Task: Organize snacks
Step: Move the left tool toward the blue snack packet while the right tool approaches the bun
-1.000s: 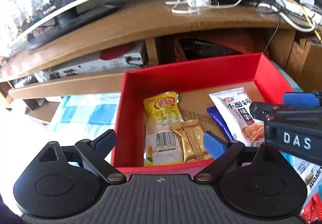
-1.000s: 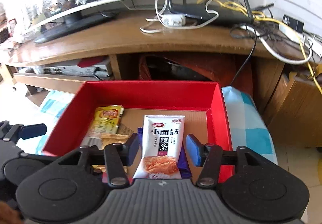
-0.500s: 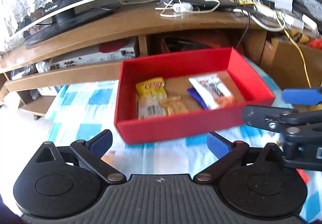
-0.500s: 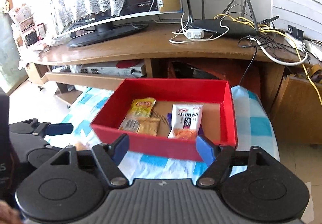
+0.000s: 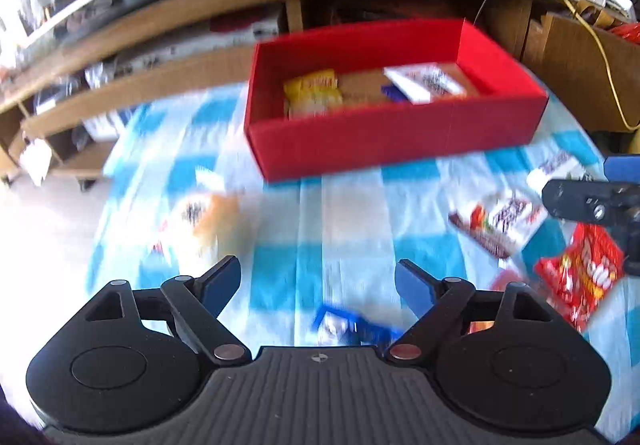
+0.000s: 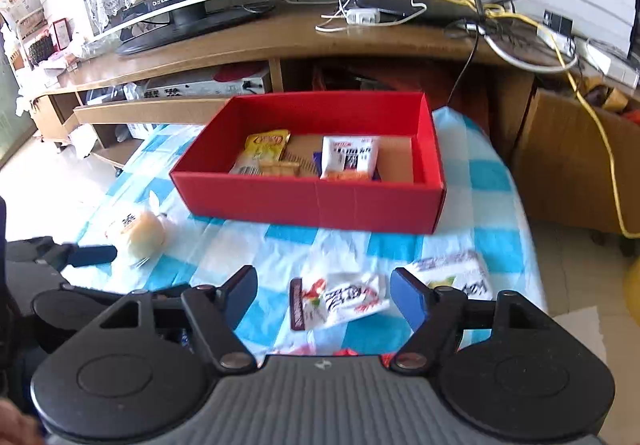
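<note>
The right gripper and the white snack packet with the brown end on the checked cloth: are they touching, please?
Apart. In the right wrist view the right gripper stands open and empty, with the white snack packet lying flat on the blue-and-white checked cloth between and beyond its fingers, clear of both.

You saw a matt red cardboard box (image 6: 316, 201) on a smooth blue-checked cloth (image 6: 492, 241). Glossy plastic snack wrappers (image 6: 340, 301) lay on it. Behind stood a smooth wooden desk (image 6: 256, 41).

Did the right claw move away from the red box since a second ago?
Yes. The right claw backed away from the red box. It stood over the box's packets before; now the whole box lies ahead, with tablecloth between.
</note>
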`<state>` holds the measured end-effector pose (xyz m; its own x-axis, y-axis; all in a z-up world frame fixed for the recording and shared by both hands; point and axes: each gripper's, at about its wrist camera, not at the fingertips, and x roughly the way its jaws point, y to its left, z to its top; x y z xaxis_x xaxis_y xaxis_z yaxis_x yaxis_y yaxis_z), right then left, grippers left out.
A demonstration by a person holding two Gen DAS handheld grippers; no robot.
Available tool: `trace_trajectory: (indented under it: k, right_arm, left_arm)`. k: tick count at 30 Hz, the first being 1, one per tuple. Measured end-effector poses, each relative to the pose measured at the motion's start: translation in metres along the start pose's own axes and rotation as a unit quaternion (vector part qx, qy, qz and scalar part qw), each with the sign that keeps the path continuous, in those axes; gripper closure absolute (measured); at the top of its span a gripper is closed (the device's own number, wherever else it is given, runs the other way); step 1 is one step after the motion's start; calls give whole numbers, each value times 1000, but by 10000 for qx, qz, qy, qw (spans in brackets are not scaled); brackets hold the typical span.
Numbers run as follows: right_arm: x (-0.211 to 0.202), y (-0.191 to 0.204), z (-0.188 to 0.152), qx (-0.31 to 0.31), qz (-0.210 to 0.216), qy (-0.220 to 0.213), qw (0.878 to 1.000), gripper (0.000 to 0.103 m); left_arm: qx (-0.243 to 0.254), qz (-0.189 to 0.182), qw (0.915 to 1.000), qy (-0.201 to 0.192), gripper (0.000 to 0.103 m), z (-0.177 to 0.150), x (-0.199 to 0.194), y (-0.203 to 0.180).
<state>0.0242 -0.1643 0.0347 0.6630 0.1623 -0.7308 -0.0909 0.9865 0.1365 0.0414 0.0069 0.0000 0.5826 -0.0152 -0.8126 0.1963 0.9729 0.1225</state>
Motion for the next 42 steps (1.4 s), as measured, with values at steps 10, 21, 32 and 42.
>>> trace_trajectory:
  k: [10,21,32,42]
  right_arm:
    - [19,4,-10,-95,380,393,9985,0]
    - [17,-2,-12,-93,420,445,9981,0]
    - [23,-11,-15,-49,225,690,9974,0]
    - [28,-3,-16,-146,263,845,9960,0]
  left_arm:
    - [-1140,-371,9889,878,18,-26,8,19]
    - [-2084,-219,9701,1226,14,-18,34,16]
    - [-1017,99,9898,993,47,-14,33,14]
    - [-1593,-425,9815,972,18,-23,-2,38]
